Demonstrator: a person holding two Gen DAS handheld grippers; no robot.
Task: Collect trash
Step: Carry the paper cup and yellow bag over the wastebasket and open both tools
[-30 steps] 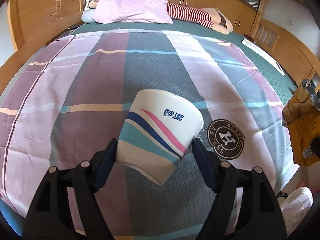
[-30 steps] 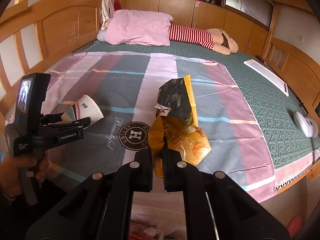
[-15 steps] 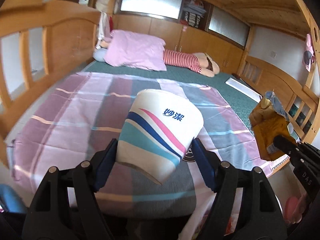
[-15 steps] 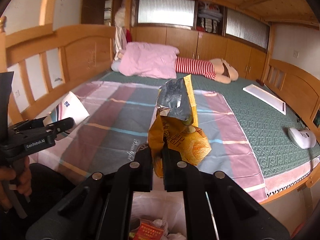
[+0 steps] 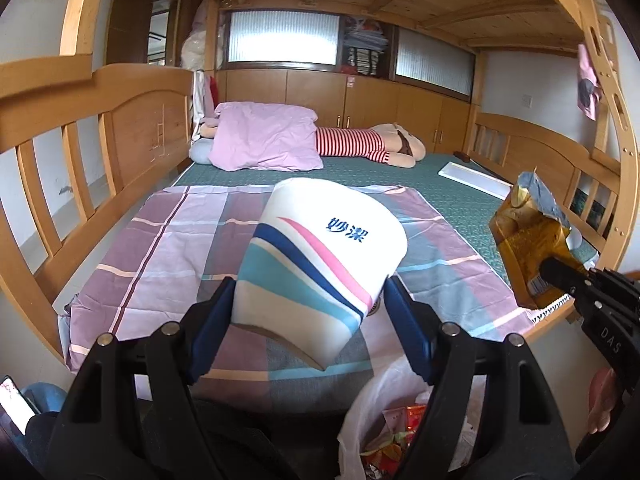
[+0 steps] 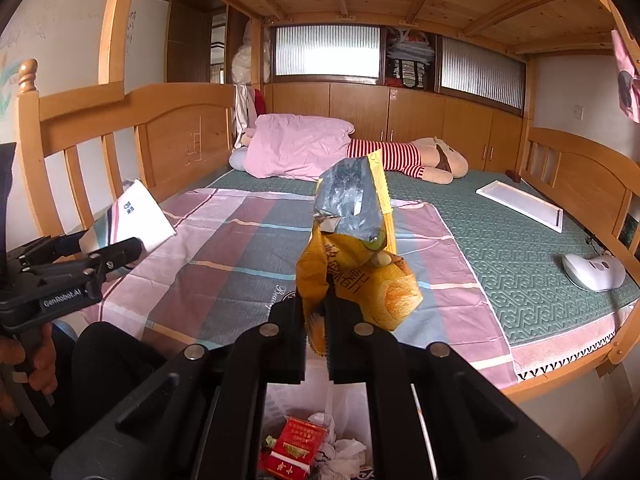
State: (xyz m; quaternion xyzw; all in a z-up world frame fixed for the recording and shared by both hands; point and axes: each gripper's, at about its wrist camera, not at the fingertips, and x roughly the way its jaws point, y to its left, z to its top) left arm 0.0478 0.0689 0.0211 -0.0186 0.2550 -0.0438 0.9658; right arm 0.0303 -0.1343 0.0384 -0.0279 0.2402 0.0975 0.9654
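A white plastic bag (image 5: 384, 408) sits open on the floor at the foot of the bed (image 6: 540, 240), below both tongs. Inside it lie a red packet (image 6: 298, 440) with gold print, crumpled white tissue (image 6: 340, 452) and a few bright wrapper scraps (image 5: 400, 420) (the rest of the contents is hidden behind the tool arms).

The left tongs (image 5: 310, 320) hold a paper cup (image 5: 316, 264) by its sides, the blue pads pressed against the wall near its base, so the tongs stand wide around it. The cup is tilted, bottom toward the camera and mouth pointing away over the bed. It is white with teal, navy and pink swooshes and small blue characters near the rim; its wall looks smooth and undented. In the right view the same cup (image 6: 132, 216) shows at the left edge, held in the air above the bed's near corner, with a hand (image 6: 36, 360) gripping the tool's handle.

The right tongs (image 6: 316, 320) are pressed together on the lower edge of a snack bag (image 6: 356, 264), which stands upright above them. The bag is yellow-orange, crumpled, printed with characters and a picture of a golden snack; its torn top is folded open to show silvery lining. From the left view that bag (image 5: 528, 248) hangs at the right, off the bed's edge.

On the bed lie a plaid sheet (image 6: 248, 248), a pink pillow (image 6: 296, 148) and a striped plush toy (image 6: 404, 156).
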